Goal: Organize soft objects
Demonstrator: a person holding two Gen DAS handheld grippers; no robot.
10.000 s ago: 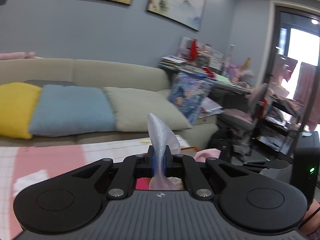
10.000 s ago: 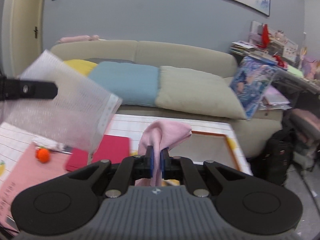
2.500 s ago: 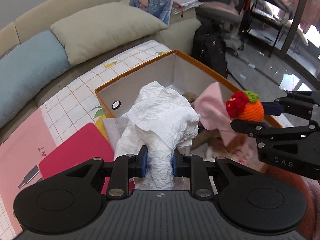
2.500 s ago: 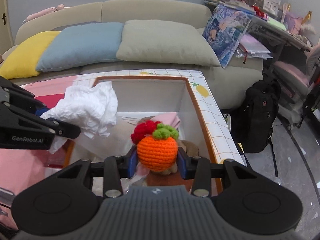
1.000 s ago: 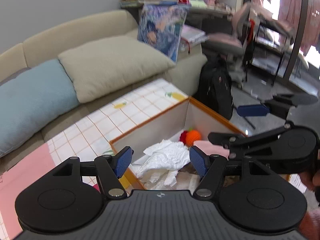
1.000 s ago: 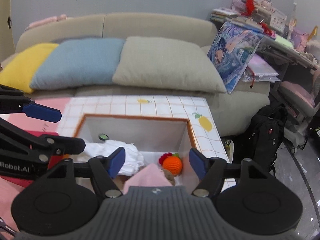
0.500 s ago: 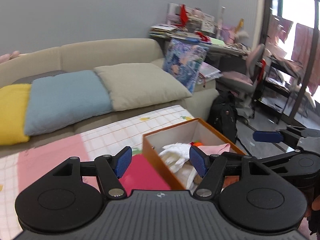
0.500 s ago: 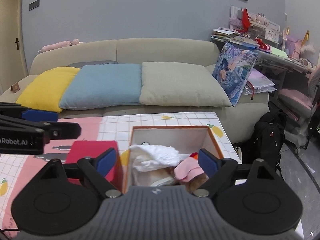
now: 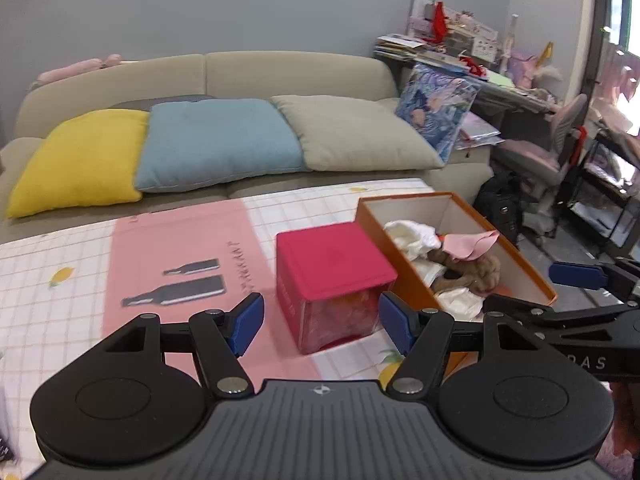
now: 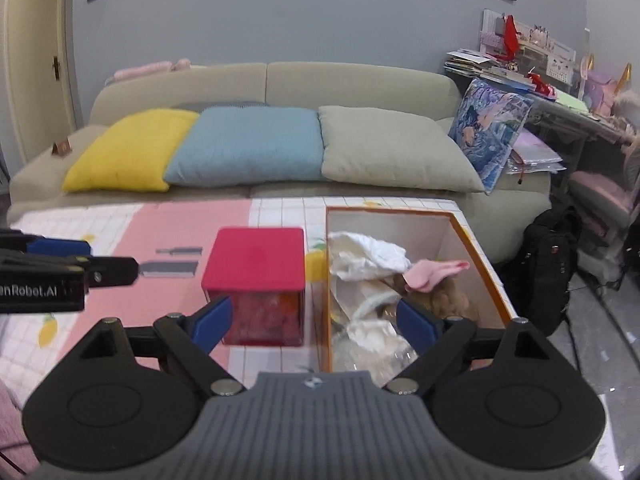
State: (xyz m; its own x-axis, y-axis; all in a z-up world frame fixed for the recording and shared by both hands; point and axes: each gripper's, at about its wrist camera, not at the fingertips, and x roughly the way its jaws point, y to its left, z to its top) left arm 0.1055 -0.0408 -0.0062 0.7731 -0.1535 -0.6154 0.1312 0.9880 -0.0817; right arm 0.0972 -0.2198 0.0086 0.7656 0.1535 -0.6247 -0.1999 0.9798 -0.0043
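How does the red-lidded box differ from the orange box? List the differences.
The red-lidded box is closed; the orange box is open-topped, showing white cloth and pink cloth. The red-lidded box looks squarish with see-through sides; the orange box is longer, with opaque walls. Both stand side by side on the table.

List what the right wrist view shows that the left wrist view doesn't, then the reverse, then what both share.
Only the right wrist view shows the door at far left, the left gripper from the side, and the right gripper open.

Only the left wrist view shows the window side of the room, the right gripper from the side, and the left gripper open.

Both share the orange box holding white cloth, pink cloth and a brown plush, the red-lidded box beside it, and the sofa.
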